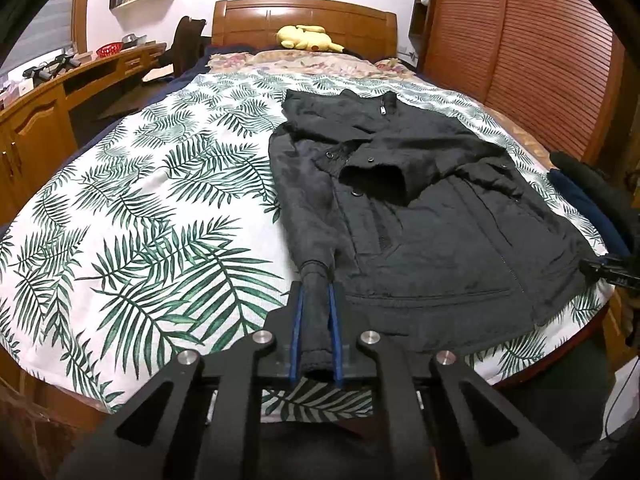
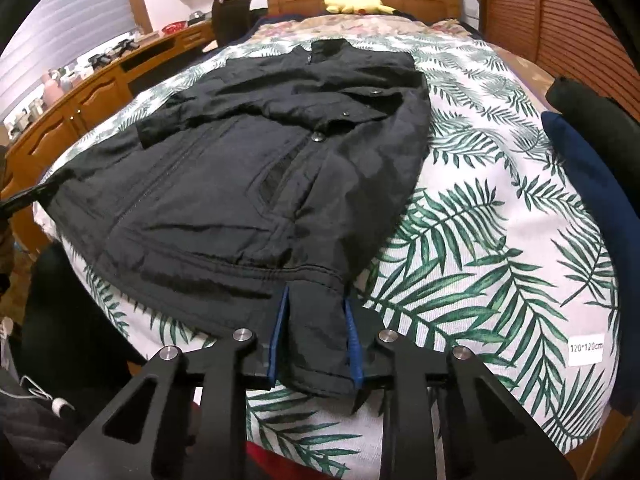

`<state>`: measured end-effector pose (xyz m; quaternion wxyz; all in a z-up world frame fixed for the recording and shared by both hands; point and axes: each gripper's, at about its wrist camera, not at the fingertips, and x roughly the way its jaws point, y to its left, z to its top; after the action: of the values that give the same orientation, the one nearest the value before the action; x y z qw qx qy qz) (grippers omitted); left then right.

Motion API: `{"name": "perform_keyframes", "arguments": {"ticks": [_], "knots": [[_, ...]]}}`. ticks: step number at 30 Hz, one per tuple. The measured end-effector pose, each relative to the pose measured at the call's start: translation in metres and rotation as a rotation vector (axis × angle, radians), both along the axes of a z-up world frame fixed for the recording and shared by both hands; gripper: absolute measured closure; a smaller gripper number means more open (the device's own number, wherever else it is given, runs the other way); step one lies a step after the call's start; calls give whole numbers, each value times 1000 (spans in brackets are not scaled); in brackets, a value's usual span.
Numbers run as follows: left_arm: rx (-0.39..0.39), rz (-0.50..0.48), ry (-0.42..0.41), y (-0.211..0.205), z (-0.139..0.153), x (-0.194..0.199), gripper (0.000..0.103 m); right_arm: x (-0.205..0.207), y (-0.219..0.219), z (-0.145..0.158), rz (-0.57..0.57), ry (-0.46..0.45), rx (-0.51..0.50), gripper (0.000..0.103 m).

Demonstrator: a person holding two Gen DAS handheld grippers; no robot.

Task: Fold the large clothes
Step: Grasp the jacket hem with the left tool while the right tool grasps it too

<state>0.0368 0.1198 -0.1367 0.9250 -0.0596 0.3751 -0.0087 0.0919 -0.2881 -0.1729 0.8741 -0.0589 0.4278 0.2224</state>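
A black jacket (image 1: 440, 208) lies front up on the leaf-print bed cover (image 1: 140, 200), collar toward the headboard. One sleeve is folded across its chest. My left gripper (image 1: 316, 292) is shut on the cuff of the other sleeve (image 1: 314, 280), which runs down the jacket's left side. In the right wrist view the jacket (image 2: 240, 184) fills the left half of the bed cover (image 2: 500, 240). My right gripper (image 2: 316, 304) is closed around the jacket's hem corner (image 2: 316, 340), with cloth bunched between its blue pads.
A wooden headboard (image 1: 304, 20) with a yellow plush toy (image 1: 308, 38) stands at the far end. A wooden desk (image 1: 48, 96) runs along the left. A slatted wardrobe (image 1: 520, 48) stands on the right. Dark blue cloth (image 2: 592, 184) lies at the bed's right edge.
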Motion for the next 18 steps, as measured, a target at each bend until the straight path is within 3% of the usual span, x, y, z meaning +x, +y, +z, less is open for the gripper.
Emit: {"name": "perform_keyframes", "arguments": {"ticks": [5,15,18], "knots": [[3,1,38,1,-9,3,94,-2,-3,-7,-28,23,5,72],[-43,20,50,8,-31,-5,91,-5,-4,-15,-46,41,1,70],[-36,18,22,5,-23,-8,97,-5,-2,-16,-34,33,2,71]]}}
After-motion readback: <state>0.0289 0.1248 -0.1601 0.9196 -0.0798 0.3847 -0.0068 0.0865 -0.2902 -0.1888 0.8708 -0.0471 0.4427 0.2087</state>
